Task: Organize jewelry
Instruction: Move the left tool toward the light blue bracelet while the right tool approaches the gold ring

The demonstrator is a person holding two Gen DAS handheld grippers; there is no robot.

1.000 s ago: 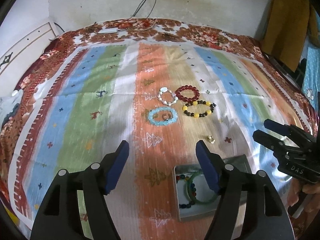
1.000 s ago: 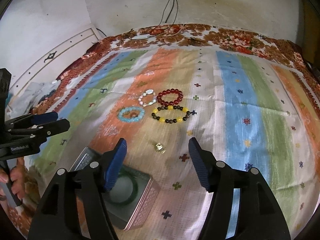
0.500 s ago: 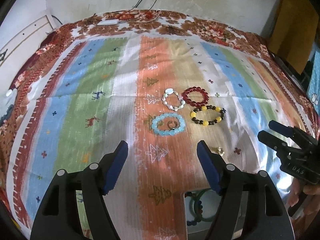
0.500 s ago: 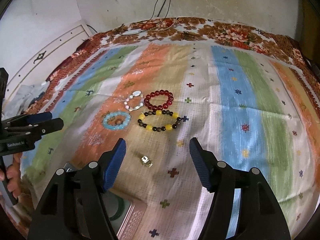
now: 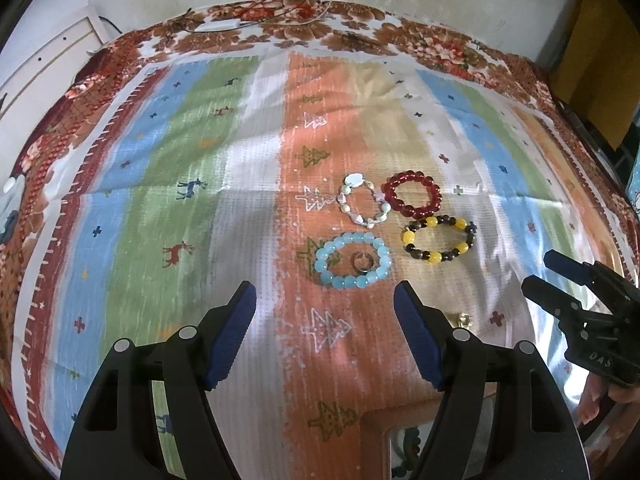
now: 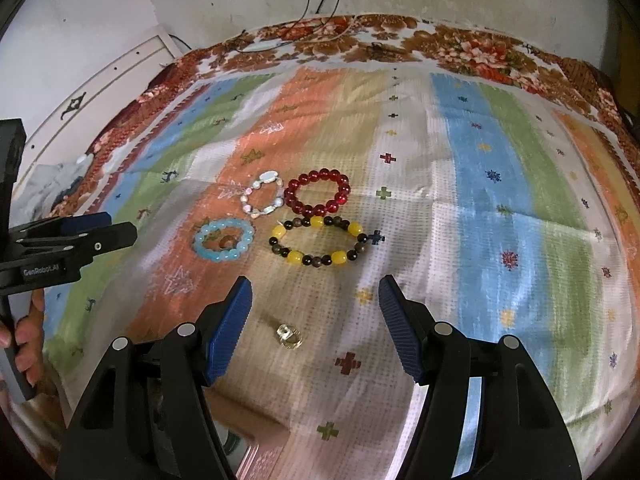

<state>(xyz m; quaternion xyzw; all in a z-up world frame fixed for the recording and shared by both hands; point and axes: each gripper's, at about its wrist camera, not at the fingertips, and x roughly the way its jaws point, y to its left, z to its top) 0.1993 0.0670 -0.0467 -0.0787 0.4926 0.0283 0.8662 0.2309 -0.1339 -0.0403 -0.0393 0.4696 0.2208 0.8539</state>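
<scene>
Several bracelets lie on the striped bedspread: a light blue bead bracelet (image 5: 353, 260) with a small ring (image 5: 359, 261) inside it, a white shell bracelet (image 5: 363, 205), a dark red bead bracelet (image 5: 412, 193) and a yellow-and-black bead bracelet (image 5: 439, 239). A small gold ring (image 6: 289, 336) lies nearer. My left gripper (image 5: 325, 334) is open and empty, just short of the blue bracelet. My right gripper (image 6: 315, 326) is open and empty above the gold ring. In the right wrist view the bracelets show ahead: blue (image 6: 223, 239), white (image 6: 262, 200), red (image 6: 318, 198), yellow-and-black (image 6: 320, 241).
A metal tin (image 5: 404, 436) holding a green bangle and beads sits at the near edge, mostly hidden by the fingers. A white wall, cables and a white panel (image 6: 120, 76) lie beyond the bed. A dark yellow cloth (image 5: 592, 64) hangs at right.
Both grippers have moved forward toward the bracelets. The tin has slid to the bottom edge of both views. Both stay open and empty.
</scene>
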